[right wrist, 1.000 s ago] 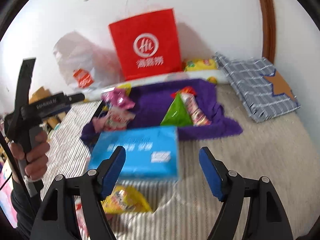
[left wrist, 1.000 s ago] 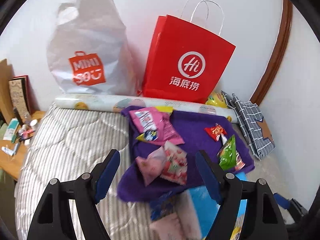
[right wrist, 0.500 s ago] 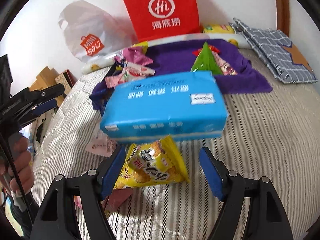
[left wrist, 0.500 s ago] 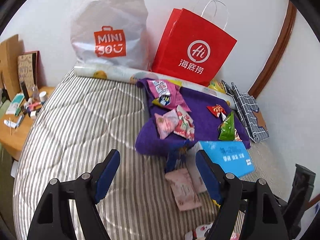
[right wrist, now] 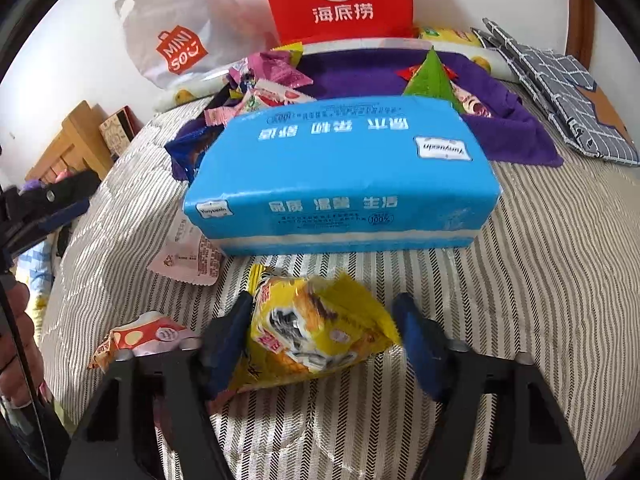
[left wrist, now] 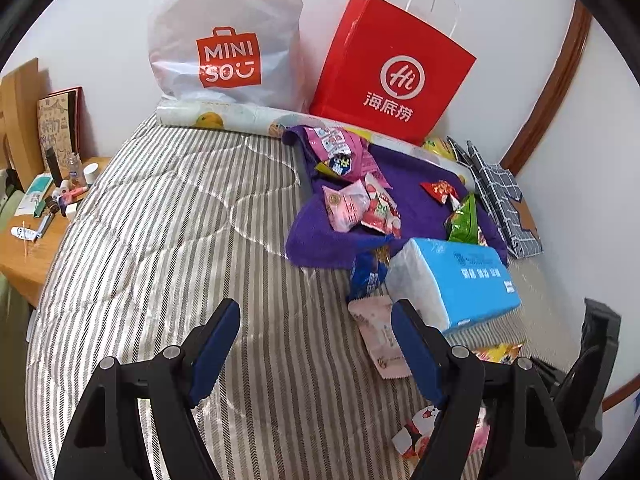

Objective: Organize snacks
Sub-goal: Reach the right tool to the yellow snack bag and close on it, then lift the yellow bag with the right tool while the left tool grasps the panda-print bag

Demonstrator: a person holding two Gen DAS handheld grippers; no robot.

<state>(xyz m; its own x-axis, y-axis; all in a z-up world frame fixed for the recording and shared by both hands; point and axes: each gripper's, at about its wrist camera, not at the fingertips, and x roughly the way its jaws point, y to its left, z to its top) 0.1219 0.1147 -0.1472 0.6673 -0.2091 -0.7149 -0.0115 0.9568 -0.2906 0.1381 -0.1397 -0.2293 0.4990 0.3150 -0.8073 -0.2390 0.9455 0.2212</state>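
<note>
Lying on the striped bedspread, a yellow snack packet (right wrist: 320,332) sits between the fingers of my right gripper (right wrist: 324,314). Its jaws are closing; the left pad touches the packet, the right pad sits just off its corner. A blue tissue pack (right wrist: 344,176) lies right behind it. My left gripper (left wrist: 314,312) hangs open over bare bedspread with nothing between its fingers. To its right lie a pale pink packet (left wrist: 380,332) and the tissue pack (left wrist: 460,280). Several snack packets rest on a purple cloth (left wrist: 404,188) farther back. A red-and-white packet (right wrist: 140,336) lies at the left of the right gripper.
A red paper bag (left wrist: 392,76) and a white plastic bag (left wrist: 224,40) lean on the wall behind the bed. A checked fabric piece (left wrist: 500,200) lies at the right. A wooden side table (left wrist: 28,252) with toiletries stands left of the bed. A hand (right wrist: 16,344) holds the other gripper.
My right gripper has come down over the yellow packet and its jaws have narrowed around it. My left gripper has drawn back from the purple cloth, now over the striped bedspread.
</note>
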